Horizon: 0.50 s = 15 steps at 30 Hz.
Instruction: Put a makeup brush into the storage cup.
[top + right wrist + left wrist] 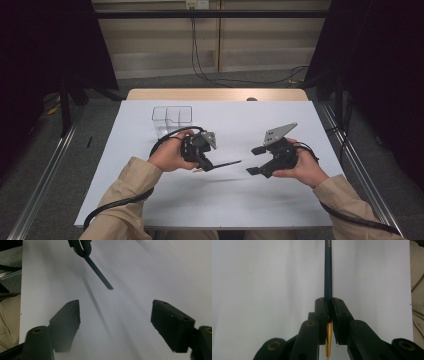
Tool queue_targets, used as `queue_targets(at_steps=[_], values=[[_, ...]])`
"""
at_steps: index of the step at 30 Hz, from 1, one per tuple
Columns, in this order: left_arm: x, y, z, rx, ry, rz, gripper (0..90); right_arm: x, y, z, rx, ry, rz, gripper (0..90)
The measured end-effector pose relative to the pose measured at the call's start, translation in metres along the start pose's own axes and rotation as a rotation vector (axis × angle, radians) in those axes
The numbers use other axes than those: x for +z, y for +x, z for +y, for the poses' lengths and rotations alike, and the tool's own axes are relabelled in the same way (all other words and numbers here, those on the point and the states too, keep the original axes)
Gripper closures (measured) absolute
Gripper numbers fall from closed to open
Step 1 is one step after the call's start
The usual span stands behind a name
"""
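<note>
The left gripper [207,162] is clamped on a dark pencil [328,272] near its gold end, held above the table [150,200] centre pointing right; light, stiff and slender, its free end suits the right gripper [256,160], open and empty.

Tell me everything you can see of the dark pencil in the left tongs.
The slim dark blue pencil has gold lettering near its far end and a gold-coloured end behind the pads. The left tongs are shut on it partway along. It is held above the white table, roughly level, touching nothing else and pointing toward the open right tongs.
</note>
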<state>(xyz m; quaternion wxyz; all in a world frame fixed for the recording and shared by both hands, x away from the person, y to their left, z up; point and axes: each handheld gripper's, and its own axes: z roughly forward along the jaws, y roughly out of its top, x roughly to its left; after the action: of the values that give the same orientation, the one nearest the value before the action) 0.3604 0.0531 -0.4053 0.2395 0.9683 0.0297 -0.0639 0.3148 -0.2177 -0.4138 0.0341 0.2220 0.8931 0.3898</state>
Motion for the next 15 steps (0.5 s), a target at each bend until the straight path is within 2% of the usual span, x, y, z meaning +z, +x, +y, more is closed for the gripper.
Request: queue_targets(at_steps=[2,3,5,8,9,10,15], values=[[0.001,0.000,0.002,0.017,0.014,-0.010,83.4,0.003,0.000,0.003,-0.018,0.004,0.013,31.8],[0.002,-0.001,0.004,0.009,0.007,-0.004,83.4,0.005,0.000,0.004,-0.028,0.007,0.018,34.3],[0.003,-0.001,0.007,0.029,0.012,-0.010,83.3,0.008,0.001,0.007,-0.043,0.019,0.030,37.2],[0.004,-0.002,0.010,0.036,0.004,-0.010,83.4,0.012,0.002,0.011,-0.066,0.025,0.041,43.2],[0.005,-0.003,0.011,0.032,-0.004,-0.013,83.4,0.013,0.002,0.013,-0.069,0.024,0.055,50.0],[0.005,-0.003,0.012,0.038,-0.004,-0.017,83.4,0.014,0.002,0.014,-0.073,0.027,0.074,52.1],[0.008,-0.005,0.016,0.044,-0.008,-0.022,83.4,0.020,0.005,0.021,-0.097,0.043,0.076,59.6]])
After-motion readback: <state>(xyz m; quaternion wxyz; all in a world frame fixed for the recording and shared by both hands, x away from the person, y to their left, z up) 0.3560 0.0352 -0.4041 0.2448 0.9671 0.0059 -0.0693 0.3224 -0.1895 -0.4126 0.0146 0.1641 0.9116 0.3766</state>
